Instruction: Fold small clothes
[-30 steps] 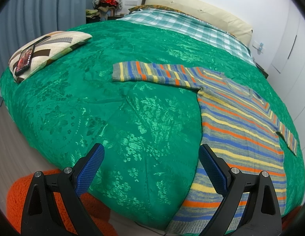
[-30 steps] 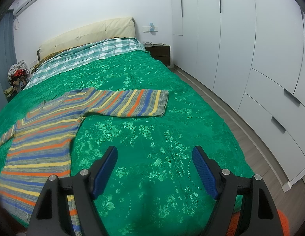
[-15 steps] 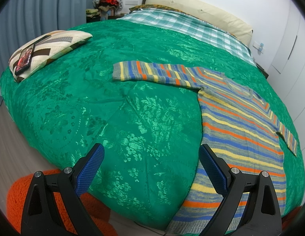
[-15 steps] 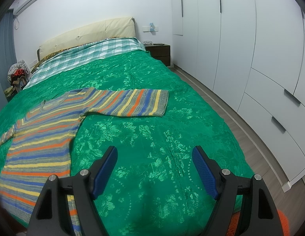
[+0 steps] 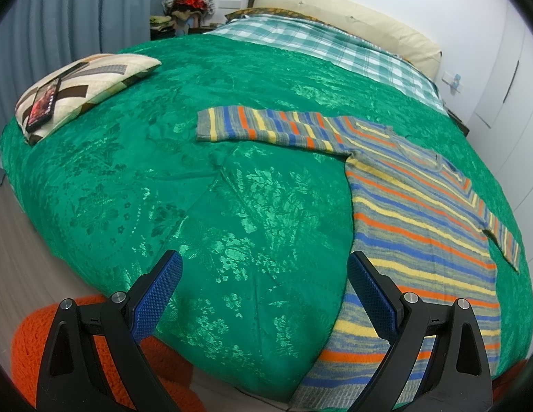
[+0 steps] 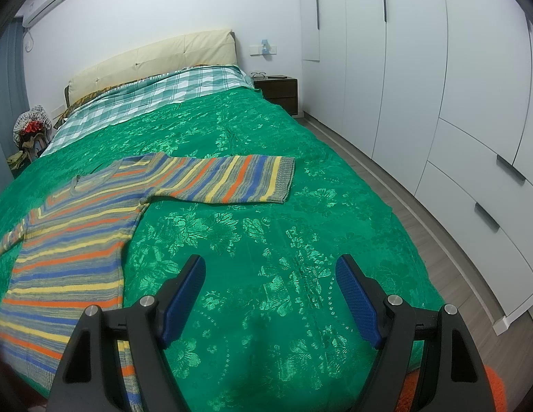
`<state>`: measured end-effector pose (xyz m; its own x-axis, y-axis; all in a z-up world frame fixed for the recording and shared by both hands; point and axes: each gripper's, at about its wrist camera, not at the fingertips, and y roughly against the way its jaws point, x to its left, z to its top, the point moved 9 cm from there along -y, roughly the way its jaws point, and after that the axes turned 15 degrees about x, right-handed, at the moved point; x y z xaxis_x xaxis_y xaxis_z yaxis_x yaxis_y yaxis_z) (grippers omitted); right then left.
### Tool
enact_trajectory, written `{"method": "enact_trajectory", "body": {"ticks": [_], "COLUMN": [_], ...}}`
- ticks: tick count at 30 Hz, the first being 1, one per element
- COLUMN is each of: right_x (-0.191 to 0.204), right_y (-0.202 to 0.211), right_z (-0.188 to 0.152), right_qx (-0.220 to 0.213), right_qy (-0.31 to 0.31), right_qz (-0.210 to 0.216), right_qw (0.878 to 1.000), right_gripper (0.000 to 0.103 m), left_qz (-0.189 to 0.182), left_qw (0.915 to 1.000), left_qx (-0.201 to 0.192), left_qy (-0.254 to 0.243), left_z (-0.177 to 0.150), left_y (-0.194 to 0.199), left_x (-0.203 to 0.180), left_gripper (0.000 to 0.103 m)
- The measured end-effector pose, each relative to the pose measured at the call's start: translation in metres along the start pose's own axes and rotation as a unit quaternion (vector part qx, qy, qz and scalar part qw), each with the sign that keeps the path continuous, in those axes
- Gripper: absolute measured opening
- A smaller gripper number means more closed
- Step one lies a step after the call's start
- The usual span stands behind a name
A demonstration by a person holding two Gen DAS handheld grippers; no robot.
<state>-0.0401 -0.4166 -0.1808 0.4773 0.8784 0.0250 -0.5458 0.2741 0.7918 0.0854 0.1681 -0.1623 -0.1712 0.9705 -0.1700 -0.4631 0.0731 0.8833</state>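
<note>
A striped knitted sweater (image 5: 421, 213) lies flat and face up on a shiny green bedspread (image 5: 232, 206) that covers most of a double bed; its bands run grey, blue, orange and yellow; the body stretches from the middle of the bedspread down to the foot edge, where the grey hem hangs just over it; one sleeve (image 5: 266, 128) is spread straight out sideways from the shoulder across the spread, and in the right wrist view the other sleeve (image 6: 232, 180) is spread the opposite way, cuff lying flat; in the left wrist view that far sleeve shows only as a short strip at the sweater's outer side. The left gripper (image 5: 263, 295) hangs over the foot of the bedspread just beside the sweater's near side edge, its two blue-padded fingers spread wide with only cloth visible between them, holding nothing; the right gripper (image 6: 269, 295) hangs over bare bedspread on the sweater's other side, also spread wide and empty, apart from the garment. Beyond the sweater, toward the head of the bed, a green-and-white checked blanket (image 5: 321, 44) meets a cream padded headboard (image 6: 153, 58); well to the side of the sweater, on the bedspread's edge, sits a patterned cushion (image 5: 84, 86) with a phone (image 5: 43, 101) resting on it; white wardrobe doors (image 6: 421, 68) line the wall past the bed.
</note>
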Motion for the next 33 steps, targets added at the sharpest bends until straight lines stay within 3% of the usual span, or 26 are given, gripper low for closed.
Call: {"method": "enact_trajectory", "body": {"ticks": [33], "right_x": [-0.0002], "right_y": [-0.0002], "right_z": [-0.0001], "right_qx": [0.0], "right_qy": [-0.001], "right_qz": [0.0], "right_qw": [1.0], "right_gripper": [0.078], "left_qz": [0.004], "left_qw": [1.0], "left_qx": [0.007], "left_qy": [0.0], "left_z": [-0.0008], "left_y": [-0.0041], "left_x": [-0.0023], "left_gripper": [0.097]}}
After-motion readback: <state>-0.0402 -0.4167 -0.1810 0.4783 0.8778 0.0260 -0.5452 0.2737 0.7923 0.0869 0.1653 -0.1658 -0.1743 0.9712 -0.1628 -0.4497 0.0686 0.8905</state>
